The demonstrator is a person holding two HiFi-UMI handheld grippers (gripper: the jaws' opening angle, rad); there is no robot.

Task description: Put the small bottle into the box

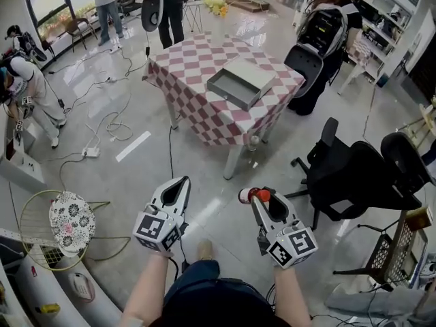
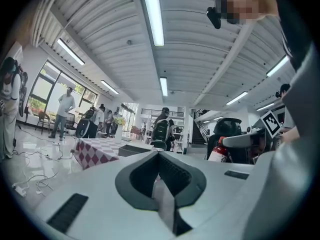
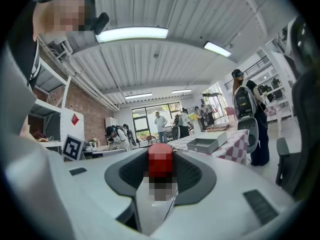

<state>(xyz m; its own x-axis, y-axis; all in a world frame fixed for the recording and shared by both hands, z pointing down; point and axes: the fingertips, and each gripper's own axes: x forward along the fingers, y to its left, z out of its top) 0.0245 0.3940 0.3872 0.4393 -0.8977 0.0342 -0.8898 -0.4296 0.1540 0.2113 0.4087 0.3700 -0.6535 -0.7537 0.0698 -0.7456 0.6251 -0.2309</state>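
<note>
The small bottle (image 1: 248, 195), white with a red cap (image 3: 160, 159), sits between the jaws of my right gripper (image 1: 253, 196), which is shut on it. My left gripper (image 1: 182, 180) is shut with nothing in it; its jaws meet at the tip (image 2: 160, 157). Both grippers hang low over the floor, well short of the table. The grey open box (image 1: 240, 82) lies on the red-and-white checked table (image 1: 197, 60) ahead. In the right gripper view the box (image 3: 207, 145) shows beyond the cap. The left gripper view catches the bottle (image 2: 216, 155) at its right.
A black office chair (image 1: 351, 176) stands to the right of my path. Another chair (image 1: 304, 61) and a person with a backpack (image 1: 327, 26) are at the table's far right. Cables and a power strip (image 1: 90, 152) lie on the floor at left, near a floral stool (image 1: 71, 221).
</note>
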